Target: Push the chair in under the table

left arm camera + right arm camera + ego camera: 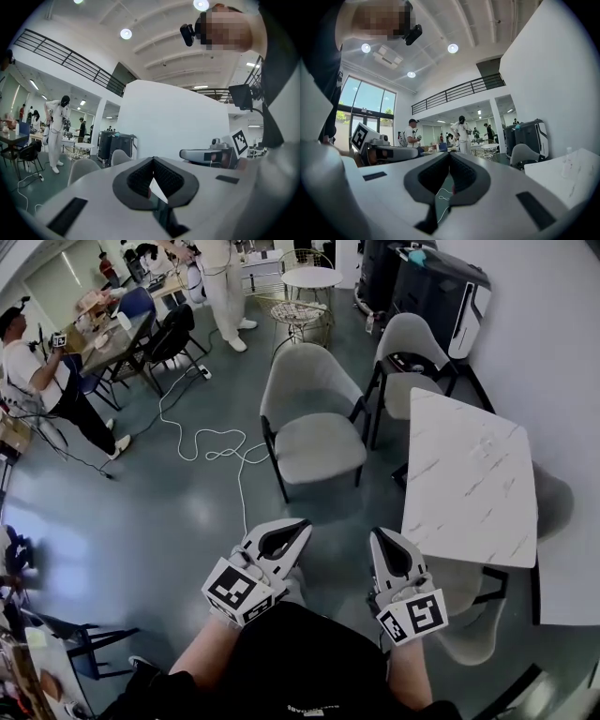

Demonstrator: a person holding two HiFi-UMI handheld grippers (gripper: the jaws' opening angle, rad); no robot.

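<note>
A grey padded chair (314, 418) with black legs stands on the floor, left of the white marble table (469, 474) and clear of it, seat facing me. My left gripper (301, 525) and right gripper (378, 533) are both low in the head view, close to my body and well short of the chair. Each is shut with nothing between its jaws. In the left gripper view, the left gripper (152, 160) points level toward grey chairs (82, 169). Beyond the right gripper (449, 155) the table's corner (569, 176) shows at the right.
A second grey chair (412, 357) stands at the table's far end, and others (553, 502) are tucked along its right and near sides. A white cable (214, 442) loops over the floor. Behind are a round table (311, 277), black cases (441, 282) and people (225, 287).
</note>
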